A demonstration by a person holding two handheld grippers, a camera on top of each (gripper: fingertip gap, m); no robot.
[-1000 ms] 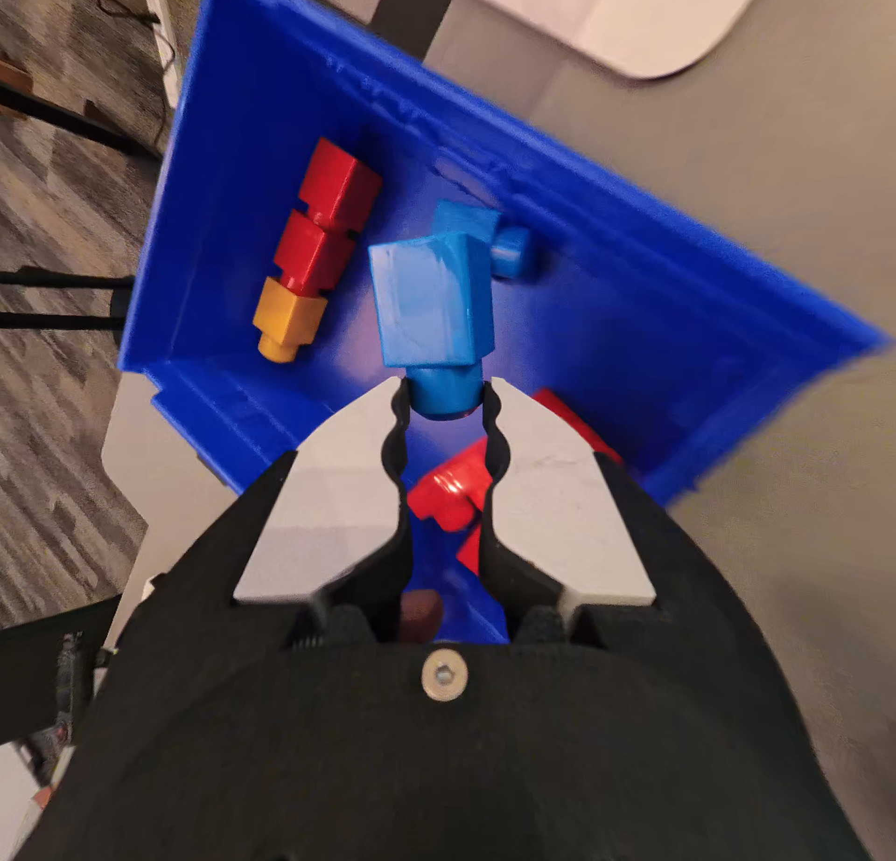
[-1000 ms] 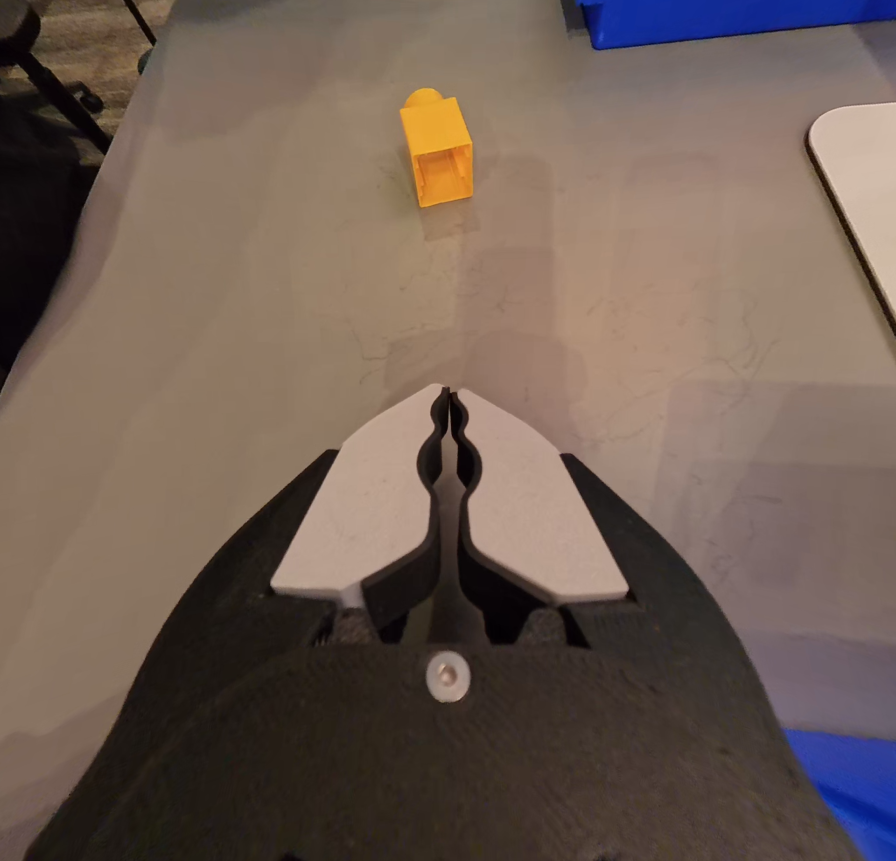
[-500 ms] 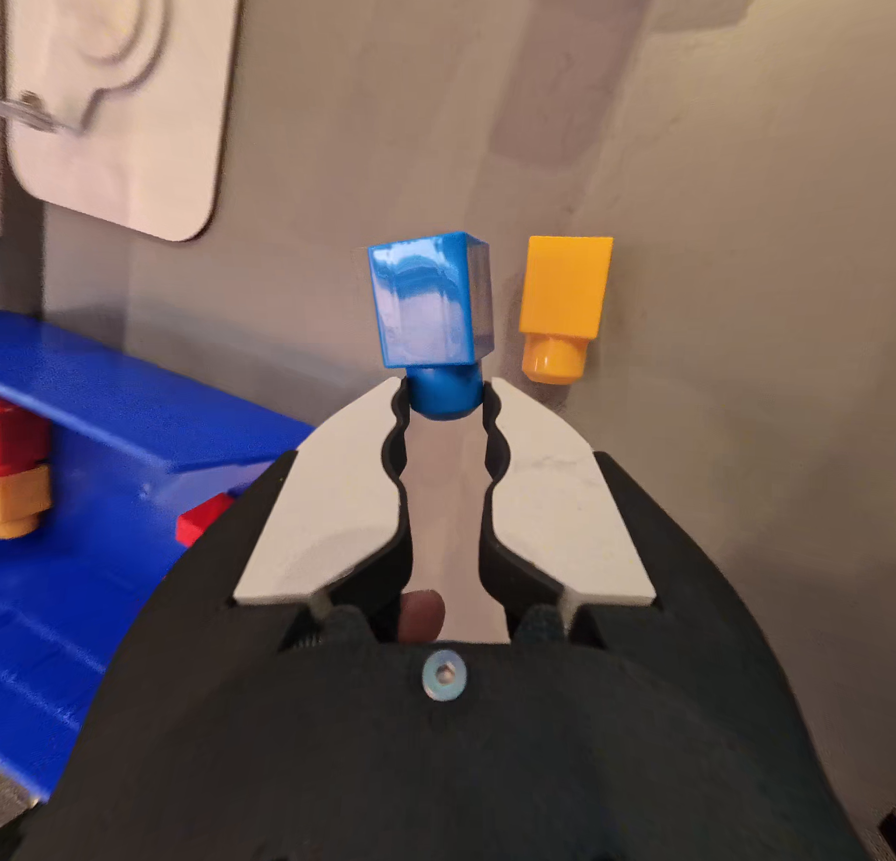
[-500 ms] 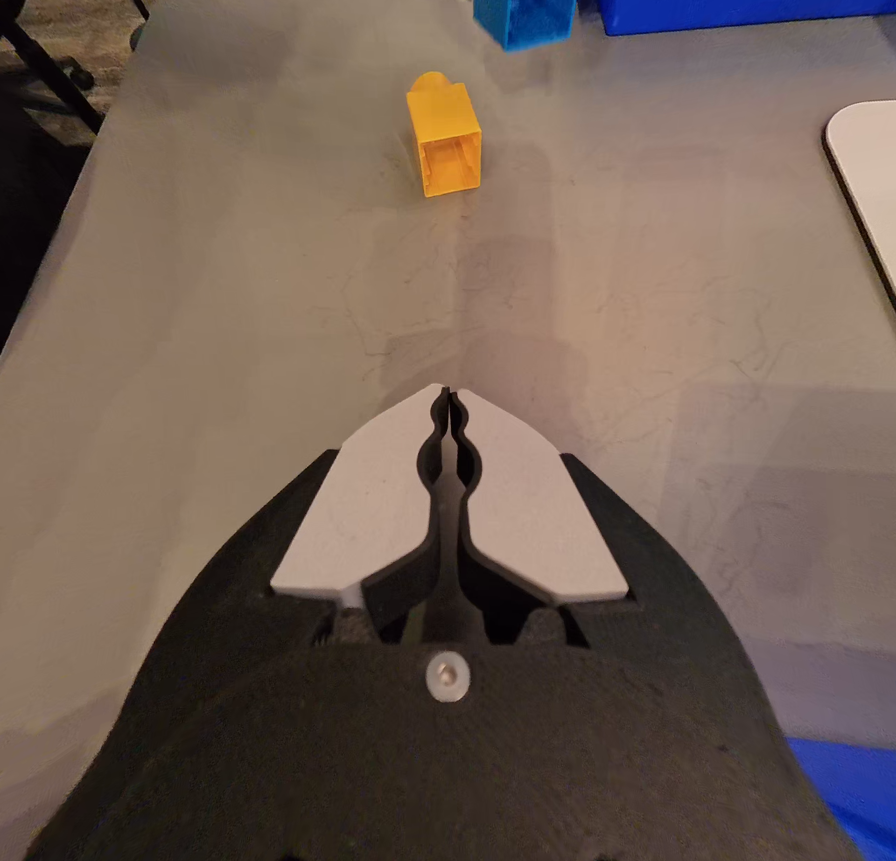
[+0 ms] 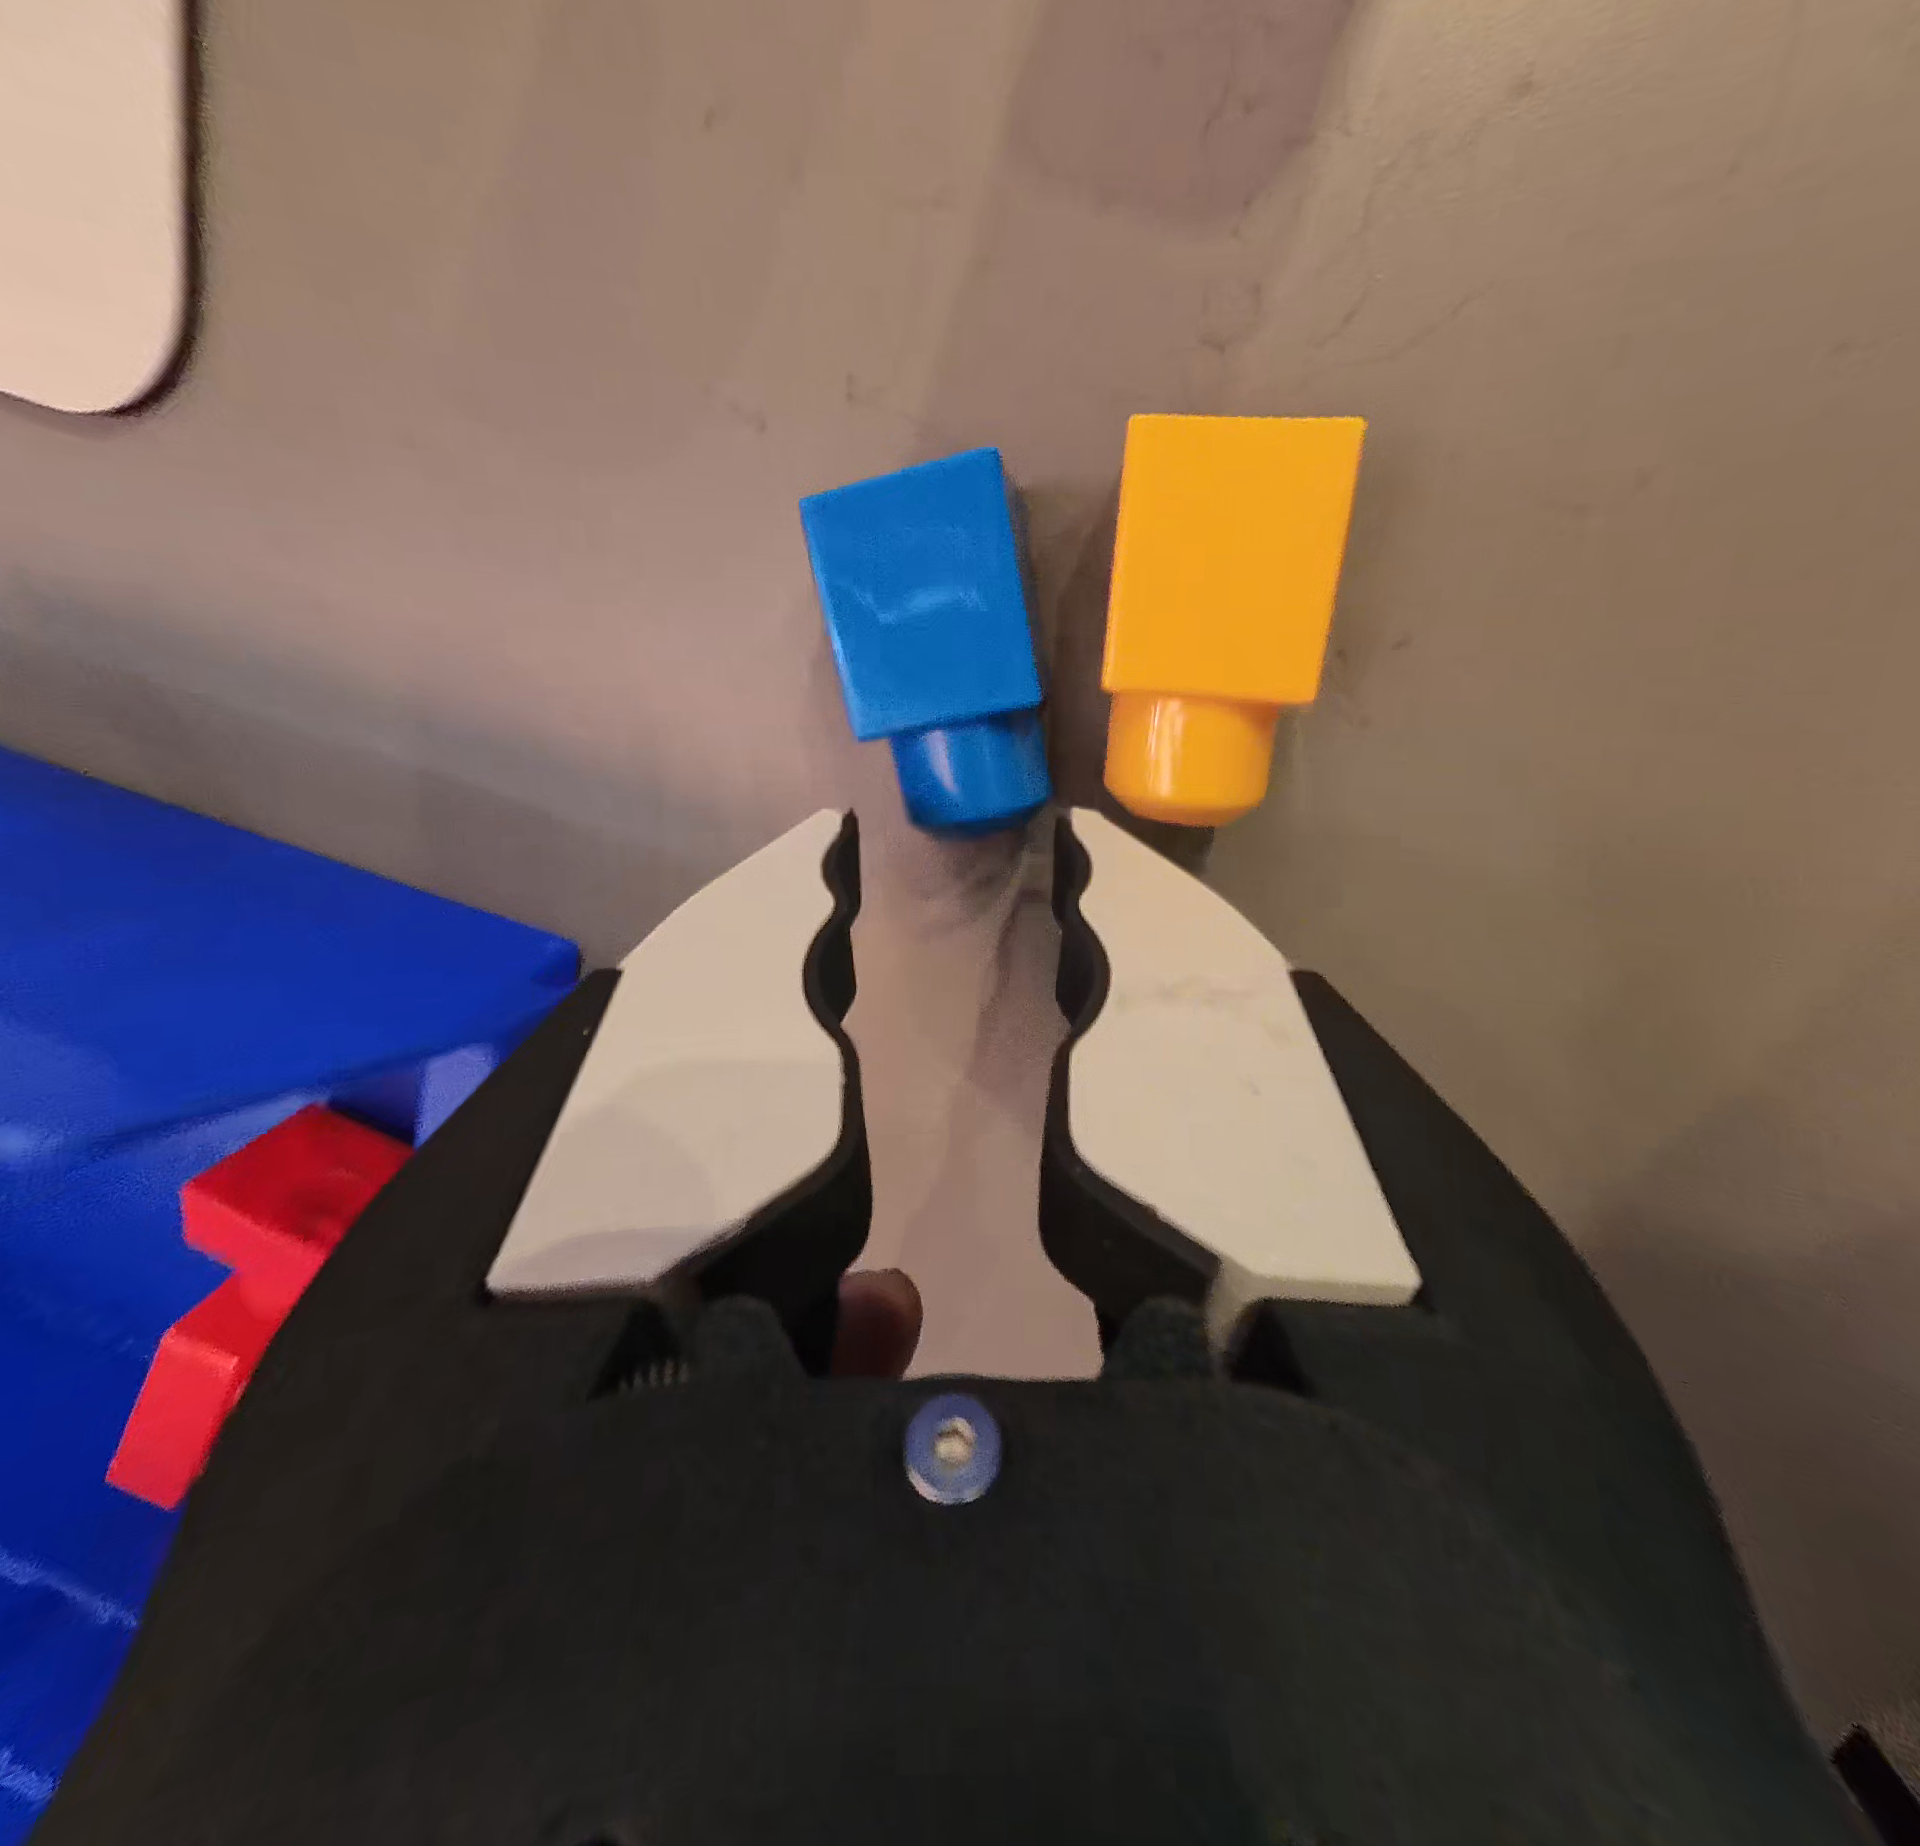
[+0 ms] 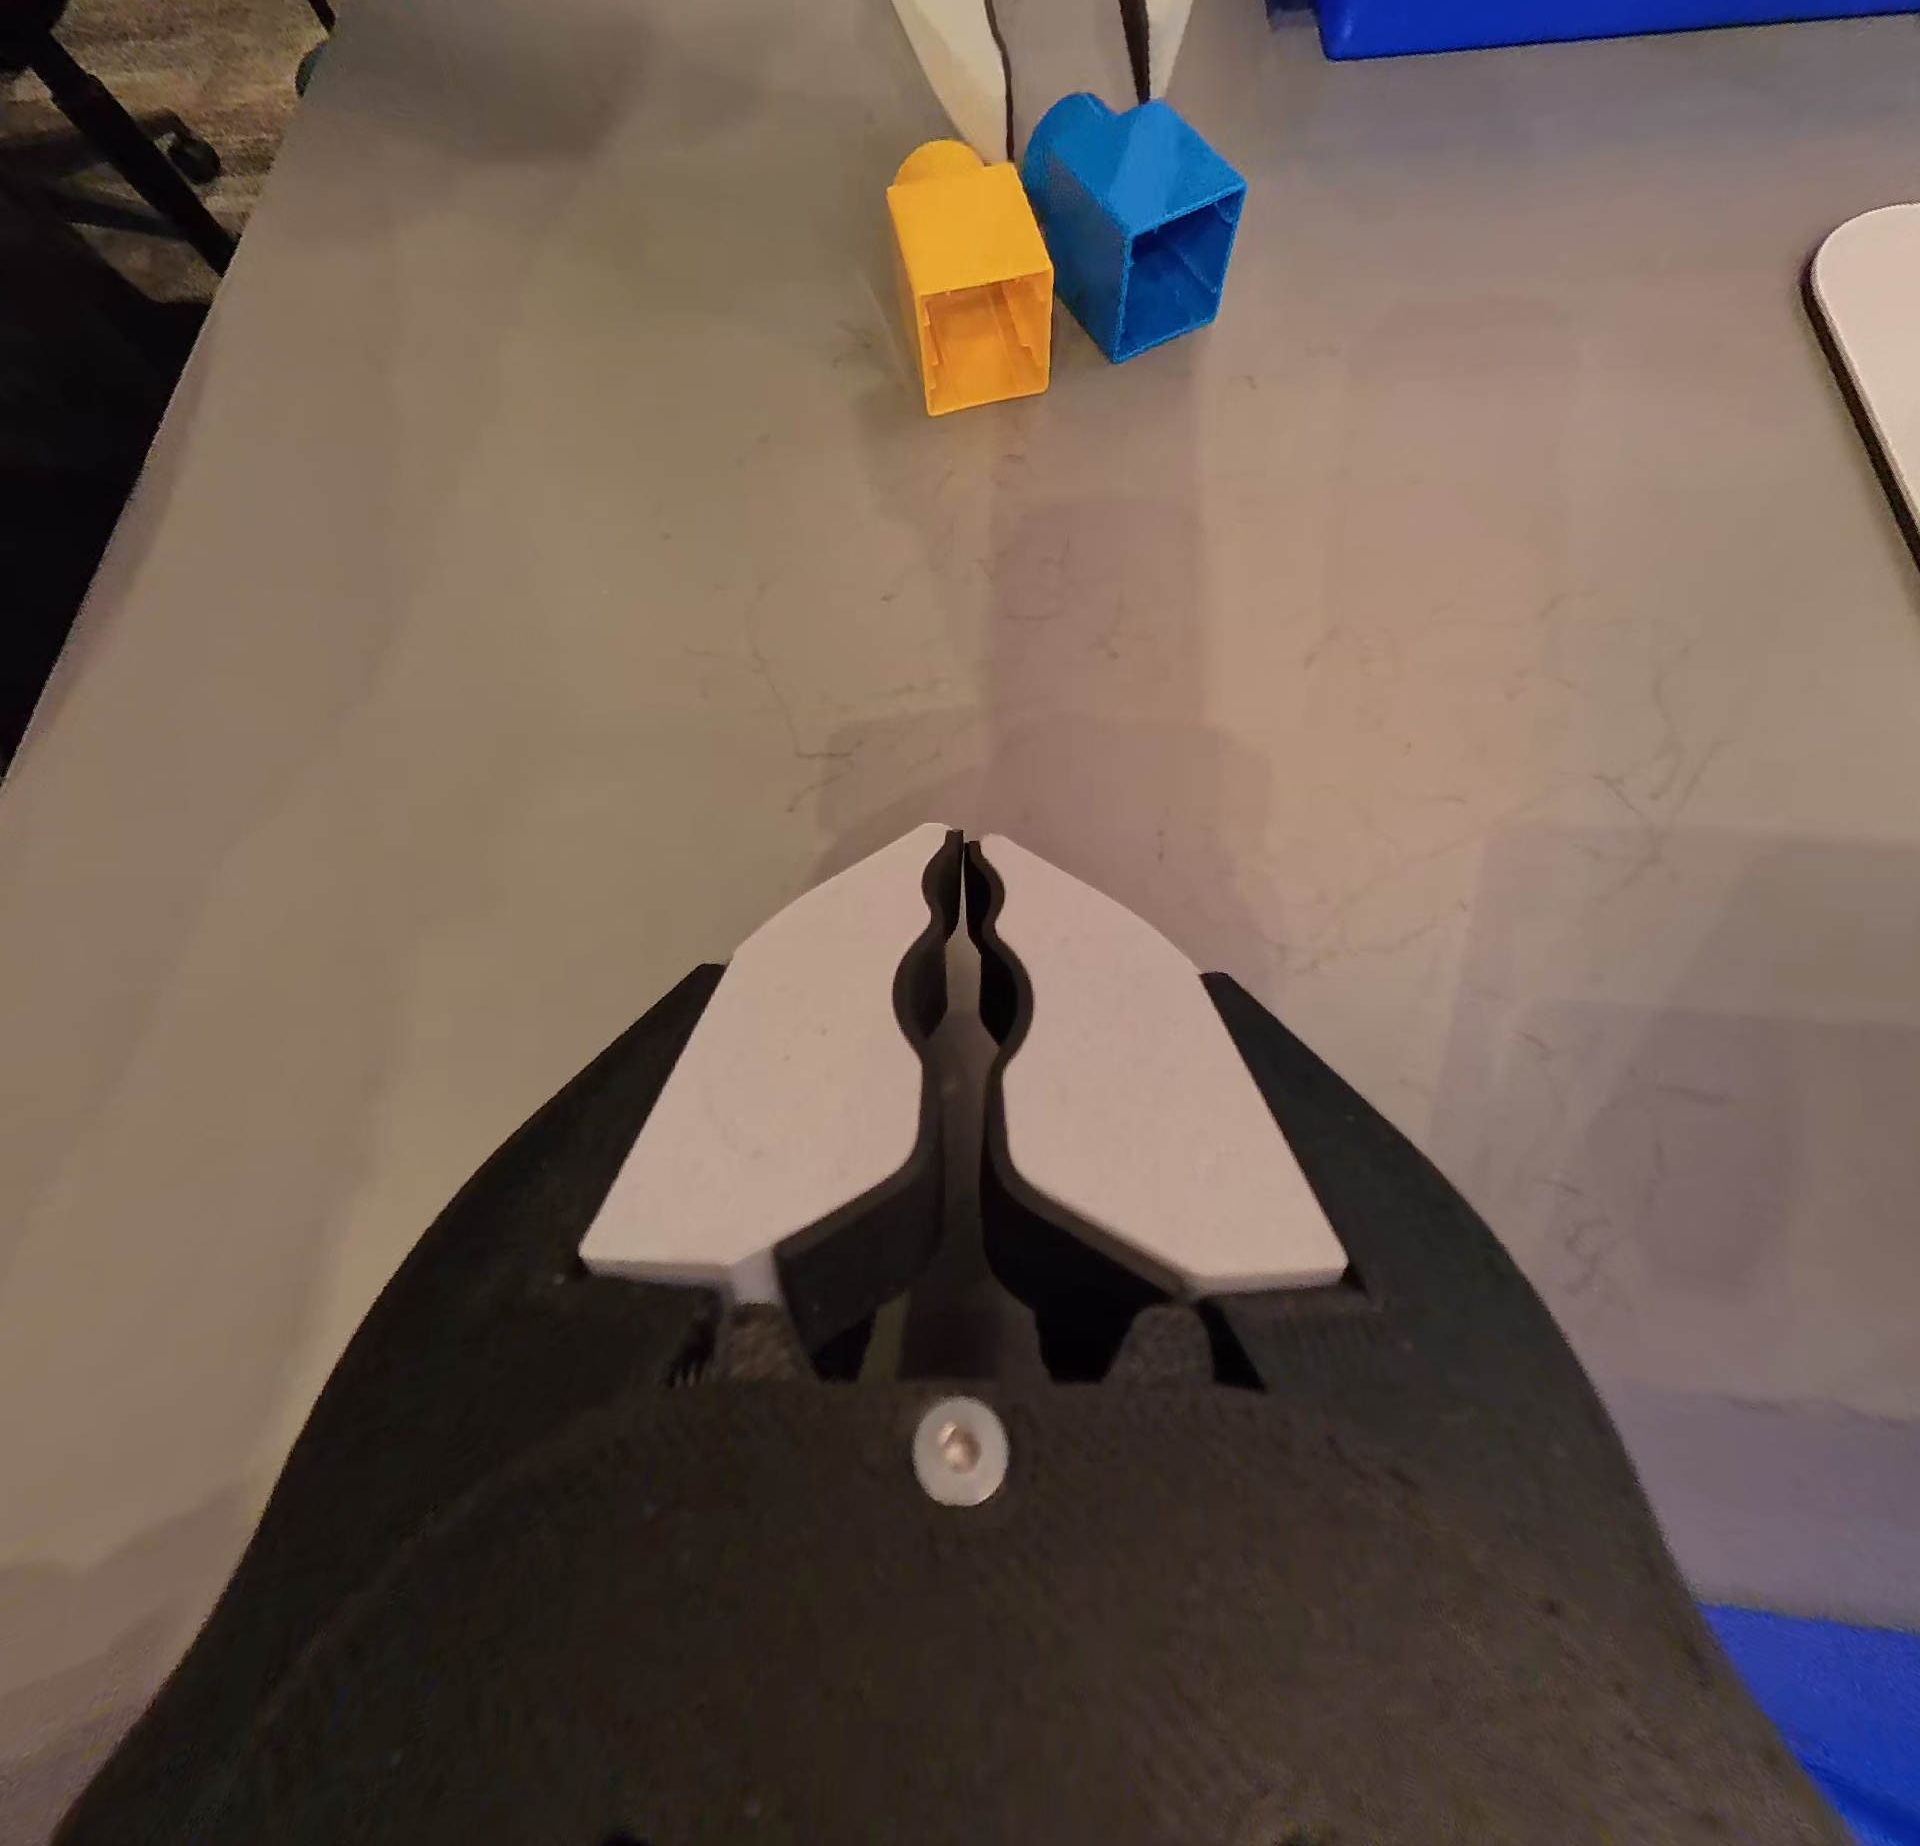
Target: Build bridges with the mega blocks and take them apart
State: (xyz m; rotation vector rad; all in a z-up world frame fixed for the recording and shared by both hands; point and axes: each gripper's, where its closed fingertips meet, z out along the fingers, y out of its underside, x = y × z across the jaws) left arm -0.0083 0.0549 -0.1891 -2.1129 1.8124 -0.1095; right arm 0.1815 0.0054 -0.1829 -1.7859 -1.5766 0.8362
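Left gripper (image 5: 951, 825) jaws parted, clear of the blue plastic single-stud block (image 5: 925, 591) at 12 o'clock, yellow plastic block (image 5: 1226, 560) at 1; only the right view shows their hollow ends; right gripper (image 6: 964, 840) closed, bare

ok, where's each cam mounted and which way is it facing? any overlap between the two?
Left wrist view: on the left gripper, looking down its open fingers at the blue block and yellow block lying on the grey table; blue bin at left.
Right wrist view: on the right gripper, fingers shut, facing the same blocks from the opposite end.
Shared: both blocks, table, bin; the left gripper's fingertips show in the right view.
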